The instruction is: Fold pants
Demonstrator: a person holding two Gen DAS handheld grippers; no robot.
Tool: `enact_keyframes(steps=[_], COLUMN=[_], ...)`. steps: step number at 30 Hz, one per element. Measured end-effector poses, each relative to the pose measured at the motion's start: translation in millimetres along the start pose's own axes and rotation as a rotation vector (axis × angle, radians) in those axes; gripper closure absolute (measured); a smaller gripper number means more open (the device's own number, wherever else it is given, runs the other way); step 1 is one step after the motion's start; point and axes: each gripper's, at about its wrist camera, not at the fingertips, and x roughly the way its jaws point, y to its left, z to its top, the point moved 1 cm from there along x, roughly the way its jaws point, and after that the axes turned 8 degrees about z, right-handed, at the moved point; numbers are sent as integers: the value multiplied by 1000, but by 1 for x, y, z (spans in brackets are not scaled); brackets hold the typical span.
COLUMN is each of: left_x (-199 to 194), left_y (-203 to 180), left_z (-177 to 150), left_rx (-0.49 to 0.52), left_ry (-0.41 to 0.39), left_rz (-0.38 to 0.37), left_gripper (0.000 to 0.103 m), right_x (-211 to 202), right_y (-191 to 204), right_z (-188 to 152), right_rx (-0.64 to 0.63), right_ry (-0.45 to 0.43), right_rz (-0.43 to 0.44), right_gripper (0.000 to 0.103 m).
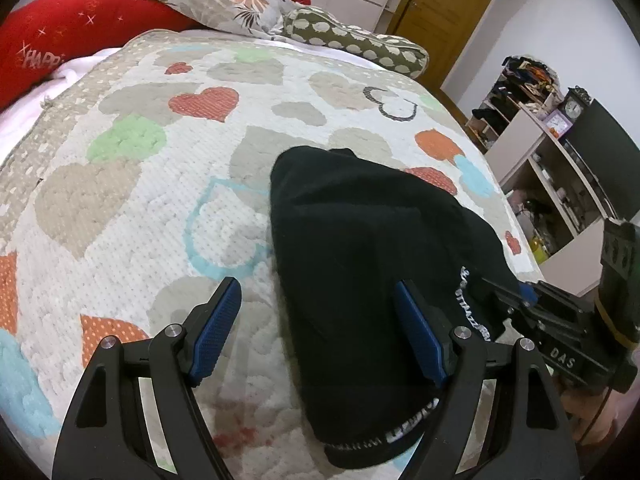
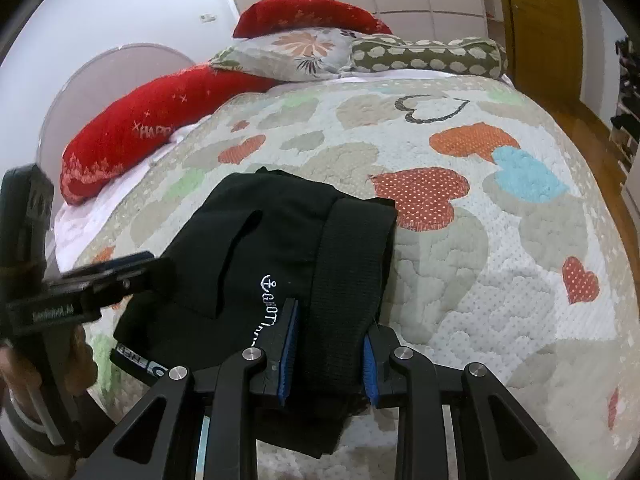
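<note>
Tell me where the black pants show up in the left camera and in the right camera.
Left wrist view: the black pants fill the lower centre-right, by this claw's right finger.
Right wrist view: the black pants lie lower centre-left, one folded band running between this claw's fingers.
Shared landmark: the red pillow, upper left in both.

Matt black knit pants (image 2: 280, 240) on a nubbly quilted bedspread (image 2: 480, 240); matt plastic left gripper (image 1: 320, 332)
</note>
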Motion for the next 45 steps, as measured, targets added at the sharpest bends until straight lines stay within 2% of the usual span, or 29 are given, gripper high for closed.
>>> enact_keyframes(steps=[4, 7, 10, 12, 17, 19, 20, 22, 24, 25, 26, 27, 28, 31, 35, 38, 41, 45], left_x=[9, 11, 5, 1, 12, 19, 22, 33, 42, 44, 46, 47, 50, 57, 52, 37, 21, 13], left_y=[-1, -5, -7, -9, -14, -15, -15, -15, -17, -19, -22, -25, -28, -32, -26, -22, -25, -28], left_z=[0, -3, 0, 8, 26, 33, 36, 42, 46, 47, 47, 47, 46, 42, 41, 36, 25, 8], left_rx=[3, 19, 31, 44, 63, 57, 53, 47, 33, 33, 39, 48, 64, 80, 59, 41, 54, 63], left_ry=[20, 20, -11, -29, -19, -12, -15, 4, 23, 25, 27, 26, 28, 30, 28, 14, -12, -5], left_rz=[9, 12, 31, 33, 38, 53, 51, 65, 57, 48, 45, 47, 45, 60, 42, 42, 51, 42], left_gripper=[24, 24, 24, 24, 24, 24, 24, 24, 24, 24, 24, 24, 24, 23, 23, 23, 23, 23], right_x=[4, -1, -17, -21, 0, 9, 13, 16, 14, 11, 10, 11, 13, 23, 8, -13, -21, -7], right_y=[-7, -12, -11, -9, -13, -21, -24, -21, -14, -11, -8, -8, -12, -27, -28, -20, -8, 7], right_z=[-3, -2, 5, 13, 26, 31, 33, 37, 39, 40, 39, 37, 35, 31, 33, 36, 41, 43], right_rx=[27, 50, 44, 29, 42, 86, 100, 82, 42, 19, -9, -31, -23, 44, 79, 56, 28, -15], right_ry=[19, 11, -38, -55, -22, -32, -42, -54, -68, -71, -67, -51, -38, -14, -39, -85, -112, -81], right_rz=[10, 4, -38, -35, -30, 17, 50, 51, 26, -3, -56, -113, -117, -71, -58, -78, -30, -4], right_gripper=[76, 67, 65, 64, 62, 62, 64, 77, 83, 90, 91, 91, 91, 91, 88, 85, 85, 85])
